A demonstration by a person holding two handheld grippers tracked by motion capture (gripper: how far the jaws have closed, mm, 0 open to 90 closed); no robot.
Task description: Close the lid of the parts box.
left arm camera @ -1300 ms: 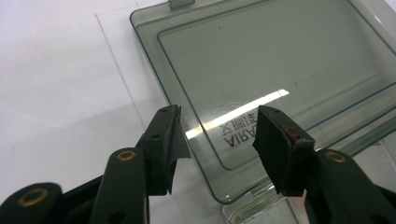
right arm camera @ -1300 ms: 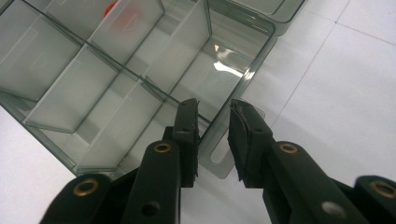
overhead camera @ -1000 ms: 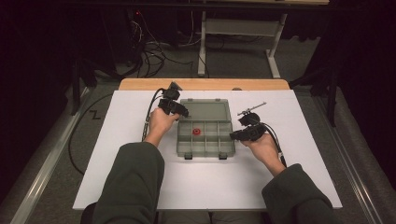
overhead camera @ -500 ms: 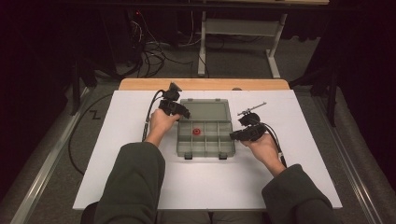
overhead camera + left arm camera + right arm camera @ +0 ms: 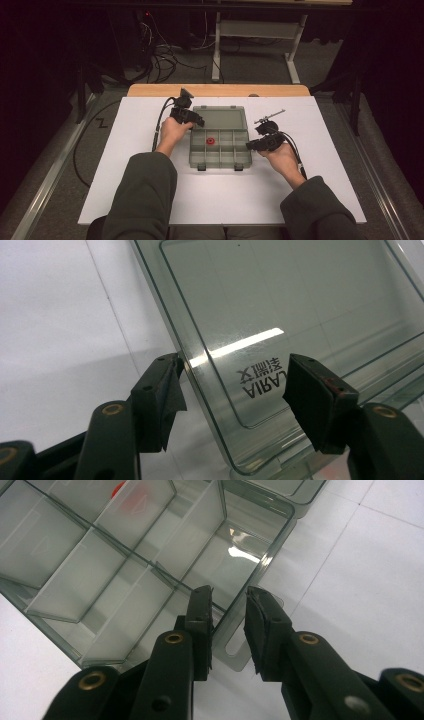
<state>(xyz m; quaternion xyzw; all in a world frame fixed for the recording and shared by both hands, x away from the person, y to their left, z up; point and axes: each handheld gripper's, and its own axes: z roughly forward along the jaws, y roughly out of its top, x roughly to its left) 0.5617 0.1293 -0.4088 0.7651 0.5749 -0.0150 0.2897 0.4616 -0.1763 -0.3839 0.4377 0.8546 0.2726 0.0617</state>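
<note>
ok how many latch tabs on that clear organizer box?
2. Both sit on the near edge of the box in the high view: left latch, right latch. The hands cover parts of the side edges, so more could be hidden.

The organizer box (image 5: 220, 150) lies mid-table (image 5: 125, 200), its lid (image 5: 220, 119) behind (a small part (image 5: 210, 140) inside).

A: Sleeves (image 5: 142, 195), both arms: dark olive-grey, loose, cuffs ending at the wrists.

B: Left gripper (image 5: 235, 390): matte black jaws, flat rectangular pads, brass-coloured pivot screws; reddish scuff on one pad's top edge.

A: Right gripper (image 5: 227, 615): same black build, brass screws, one silver screw lower down.

B: Black cable (image 5: 159, 125) trails from the left gripper; another from the right.
</note>
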